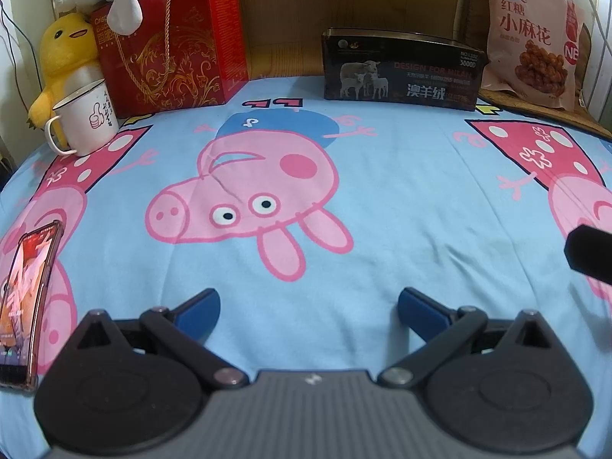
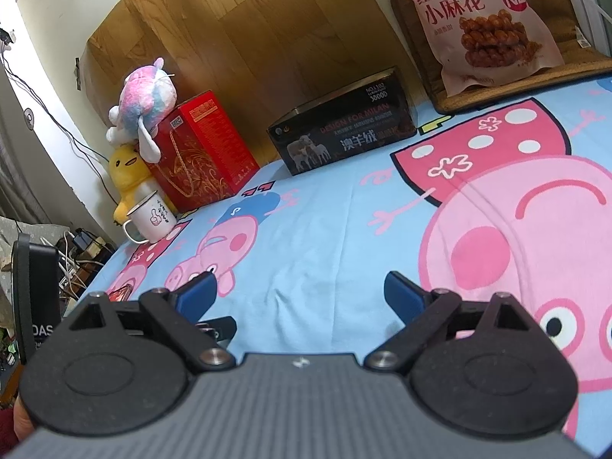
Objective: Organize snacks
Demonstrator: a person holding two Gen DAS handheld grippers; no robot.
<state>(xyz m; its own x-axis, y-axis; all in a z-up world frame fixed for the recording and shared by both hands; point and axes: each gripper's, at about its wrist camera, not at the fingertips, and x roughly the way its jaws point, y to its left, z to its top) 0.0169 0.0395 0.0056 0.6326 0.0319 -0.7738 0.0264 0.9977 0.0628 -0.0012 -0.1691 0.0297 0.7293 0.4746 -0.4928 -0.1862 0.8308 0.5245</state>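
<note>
The pink snack bag (image 1: 531,34) leans upright at the bed's far right corner beside the black box (image 1: 401,69), likely light, crinkly and crushable, best pinched at its flat top seam, while both grippers (image 1: 308,311) (image 2: 300,298) hover wide-jawed and empty.

White mug (image 1: 86,120) beside yellow plush duck (image 1: 65,53), phone (image 1: 26,302) on cartoon-pig sheet (image 1: 382,191).
</note>
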